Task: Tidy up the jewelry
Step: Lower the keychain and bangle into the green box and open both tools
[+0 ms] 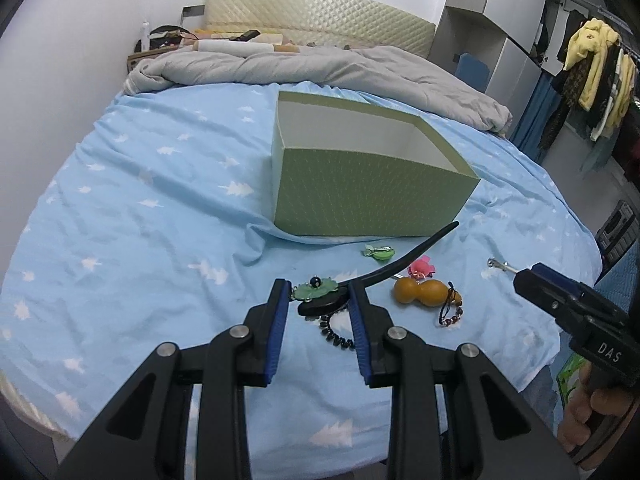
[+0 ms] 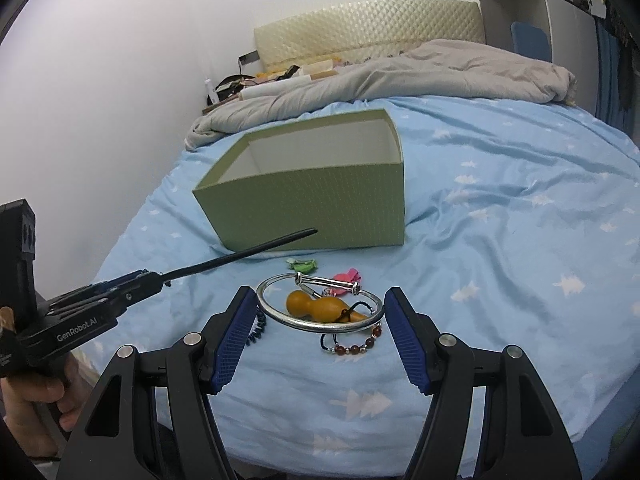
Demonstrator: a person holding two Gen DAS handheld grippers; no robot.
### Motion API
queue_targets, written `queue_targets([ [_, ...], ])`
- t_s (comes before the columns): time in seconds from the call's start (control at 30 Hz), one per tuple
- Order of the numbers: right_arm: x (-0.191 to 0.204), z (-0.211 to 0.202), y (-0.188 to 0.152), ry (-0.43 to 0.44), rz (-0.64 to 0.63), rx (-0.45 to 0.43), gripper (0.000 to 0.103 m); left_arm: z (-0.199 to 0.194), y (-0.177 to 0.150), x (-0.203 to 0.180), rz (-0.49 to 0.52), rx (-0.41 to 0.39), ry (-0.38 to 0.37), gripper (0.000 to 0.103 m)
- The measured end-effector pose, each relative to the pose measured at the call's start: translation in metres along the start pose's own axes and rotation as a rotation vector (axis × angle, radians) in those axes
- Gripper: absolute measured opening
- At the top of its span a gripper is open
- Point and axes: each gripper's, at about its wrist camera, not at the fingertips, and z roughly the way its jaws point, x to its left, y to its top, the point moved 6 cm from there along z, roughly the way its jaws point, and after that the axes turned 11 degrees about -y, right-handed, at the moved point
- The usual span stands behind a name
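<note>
My left gripper (image 1: pixel 320 300) is shut on a black hair stick with a green leaf ornament (image 1: pixel 316 290); its long black shaft (image 2: pixel 244 254) points toward the open green box (image 1: pixel 372 192). My right gripper (image 2: pixel 320 308) is shut on a silver bangle (image 2: pixel 320 304) and holds it above the bed. Below it on the blue sheet lie an orange gourd charm (image 2: pixel 316 304), a beaded bracelet (image 2: pixel 354 346), a pink clip (image 2: pixel 348 276), a green clip (image 2: pixel 302 265) and a black coiled hair tie (image 1: pixel 336 338).
The green box (image 2: pixel 320 204) stands open on the blue bedsheet (image 1: pixel 140 200), its inside white. A grey duvet (image 1: pixel 320 64) is bunched near the headboard. Clothes hang on a rack (image 1: pixel 592 72) at the right. A cluttered bedside table (image 1: pixel 168 40) stands at the far left.
</note>
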Motion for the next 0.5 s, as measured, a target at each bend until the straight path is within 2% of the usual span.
queue_targets([
  [0.23,0.002,-0.021,0.022,-0.014,-0.005,-0.043,0.064,-0.017,0.018,-0.006,0.008,-0.019,0.014,0.031],
  [0.5,0.01,-0.028,0.065,-0.021,-0.033,-0.108,0.064,-0.026,0.065,-0.012,0.041,-0.075,0.002,0.031],
])
